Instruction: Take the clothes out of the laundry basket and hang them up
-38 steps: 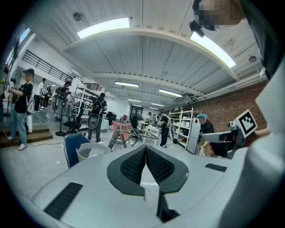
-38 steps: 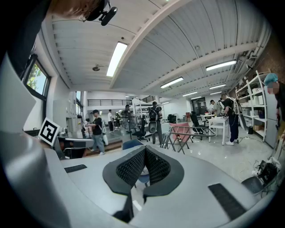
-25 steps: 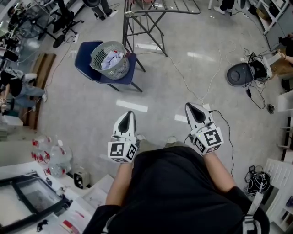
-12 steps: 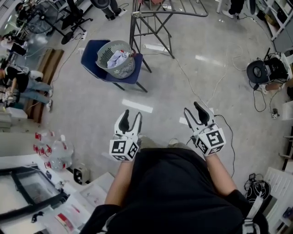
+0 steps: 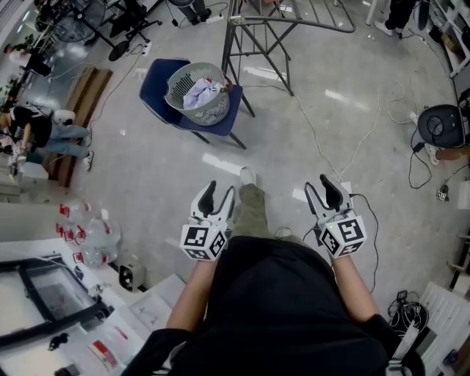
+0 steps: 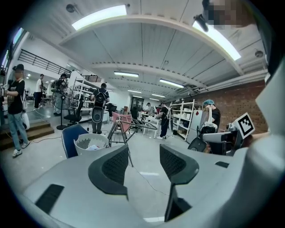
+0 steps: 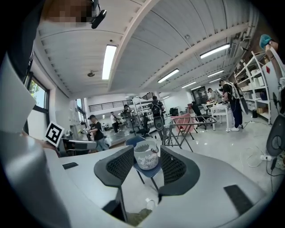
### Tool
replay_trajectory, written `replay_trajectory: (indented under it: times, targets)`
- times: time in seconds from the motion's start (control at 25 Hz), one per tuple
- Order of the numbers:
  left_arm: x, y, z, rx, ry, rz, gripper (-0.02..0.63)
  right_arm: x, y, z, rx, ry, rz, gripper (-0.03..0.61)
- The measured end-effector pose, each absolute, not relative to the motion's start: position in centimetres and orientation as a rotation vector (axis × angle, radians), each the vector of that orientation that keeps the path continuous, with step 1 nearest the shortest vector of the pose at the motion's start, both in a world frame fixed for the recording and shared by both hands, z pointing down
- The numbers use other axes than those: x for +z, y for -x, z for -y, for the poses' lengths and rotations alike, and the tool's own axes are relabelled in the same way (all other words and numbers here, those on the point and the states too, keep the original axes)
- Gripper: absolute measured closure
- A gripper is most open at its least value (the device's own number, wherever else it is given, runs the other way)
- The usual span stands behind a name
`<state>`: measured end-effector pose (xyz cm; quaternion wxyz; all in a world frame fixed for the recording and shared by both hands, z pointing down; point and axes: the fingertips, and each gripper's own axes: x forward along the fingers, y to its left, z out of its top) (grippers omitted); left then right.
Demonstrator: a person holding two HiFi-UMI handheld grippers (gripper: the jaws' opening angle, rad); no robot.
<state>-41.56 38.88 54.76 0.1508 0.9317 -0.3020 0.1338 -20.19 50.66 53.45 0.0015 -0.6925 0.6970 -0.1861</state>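
A grey laundry basket [image 5: 197,92] with pale clothes [image 5: 202,93] in it stands on a blue chair [image 5: 158,77] at the far side of the floor. A metal drying rack [image 5: 294,18] stands just right of it. My left gripper [image 5: 218,197] and right gripper [image 5: 320,192] are held low in front of the person's body, well short of the basket. Both have just been opening and stand open with nothing between the jaws. The left gripper view shows the basket [image 6: 91,143] left of its jaws. In the right gripper view the basket [image 7: 146,156] lies between the jaws, far off.
Cables [image 5: 345,147] trail over the floor between the rack and a round black device [image 5: 444,125] at the right. Water bottles [image 5: 81,246] and a cluttered white table [image 5: 44,308] lie at the lower left. People stand at the far left [image 5: 37,132]. The person's leg [image 5: 253,205] steps forward.
Both grippers were shut a second ago and are open now. They have sunk a little. The person has stepped toward the basket, and a leg now shows between the grippers.
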Motion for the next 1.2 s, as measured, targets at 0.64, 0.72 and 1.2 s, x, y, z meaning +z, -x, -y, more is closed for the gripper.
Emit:
replay_trajectory:
  times: [0.64,0.72,1.2]
  targets:
    - [56.8,39.9,-9.3,0.335,-2.694,0.896,0.414,54.5,19.9,-20.6,-0.72,2.104,-2.32,0.417]
    - [57.1,40.9,-5.1,0.336,-2.682,0.914,0.414,54.4,20.9,-16.1,-0.714,2.084,-2.372,0.417]
    - [61.9,44.6,8.0,0.365,-2.565,0.932,0.414,59.2,28.8,2.2,-0.801,1.875,-2.734,0.417]
